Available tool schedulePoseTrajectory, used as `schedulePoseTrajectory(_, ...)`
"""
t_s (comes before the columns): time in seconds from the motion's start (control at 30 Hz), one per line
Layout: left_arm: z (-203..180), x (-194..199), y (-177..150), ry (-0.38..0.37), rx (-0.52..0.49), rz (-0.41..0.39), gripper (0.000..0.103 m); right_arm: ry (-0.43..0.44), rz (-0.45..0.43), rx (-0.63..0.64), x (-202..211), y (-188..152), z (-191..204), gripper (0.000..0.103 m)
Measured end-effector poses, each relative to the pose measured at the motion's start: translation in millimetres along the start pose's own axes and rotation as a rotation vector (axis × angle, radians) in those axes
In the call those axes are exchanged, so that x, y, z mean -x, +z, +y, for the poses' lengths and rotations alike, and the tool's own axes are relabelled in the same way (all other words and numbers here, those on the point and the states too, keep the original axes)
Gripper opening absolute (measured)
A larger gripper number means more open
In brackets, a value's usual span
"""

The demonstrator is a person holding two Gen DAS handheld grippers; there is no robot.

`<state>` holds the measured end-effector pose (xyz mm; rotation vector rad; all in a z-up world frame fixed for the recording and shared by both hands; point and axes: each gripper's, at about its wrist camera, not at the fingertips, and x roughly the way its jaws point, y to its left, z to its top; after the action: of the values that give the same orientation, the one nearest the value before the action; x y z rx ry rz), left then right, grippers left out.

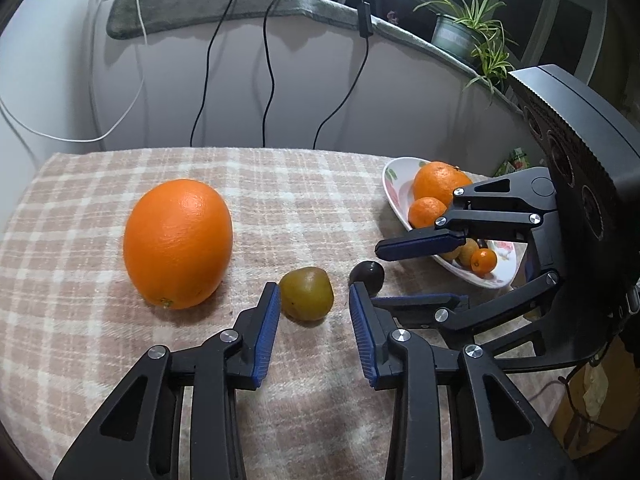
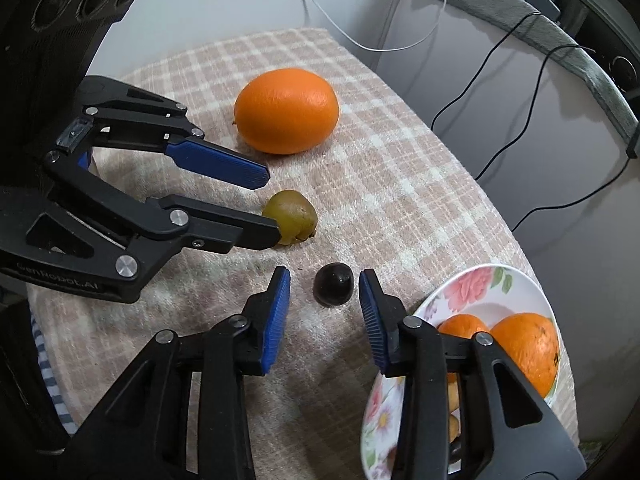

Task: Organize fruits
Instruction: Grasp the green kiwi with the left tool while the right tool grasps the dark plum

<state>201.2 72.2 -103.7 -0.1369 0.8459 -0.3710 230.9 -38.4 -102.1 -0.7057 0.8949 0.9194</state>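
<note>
A big orange [image 1: 178,244] [image 2: 287,110], a greenish-brown kiwi [image 1: 307,294] [image 2: 291,217] and a small dark fruit [image 1: 367,277] [image 2: 333,283] lie on the checked cloth. A flowered white plate [image 1: 394,184] [image 2: 476,284] holds several oranges and small fruits. My left gripper [image 1: 314,292] [image 2: 269,200] is open, its fingertips on either side of the kiwi, not closed on it. My right gripper [image 2: 325,283] [image 1: 376,276] is open, its fingertips on either side of the dark fruit.
The checked cloth [image 1: 280,184] covers a small table whose edges drop off at the back and right. Cables [image 1: 268,80] hang down the white wall behind. A potted plant [image 1: 466,28] stands on a ledge at the back right.
</note>
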Motion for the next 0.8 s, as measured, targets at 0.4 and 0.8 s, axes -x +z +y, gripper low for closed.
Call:
schedulePoseTrajectory(0.4, 3, -11, 1, 0.001, -0.002, 0.029, 0.034, -0.002, 0.052, 0.034, -17, 3, -1, 0.030)
schedulePoseTrajectory(0.8, 4, -15, 2, 0.010, 0.001, 0.036, 0.027, -0.002, 0.040, 0.016, -19, 3, -1, 0.022)
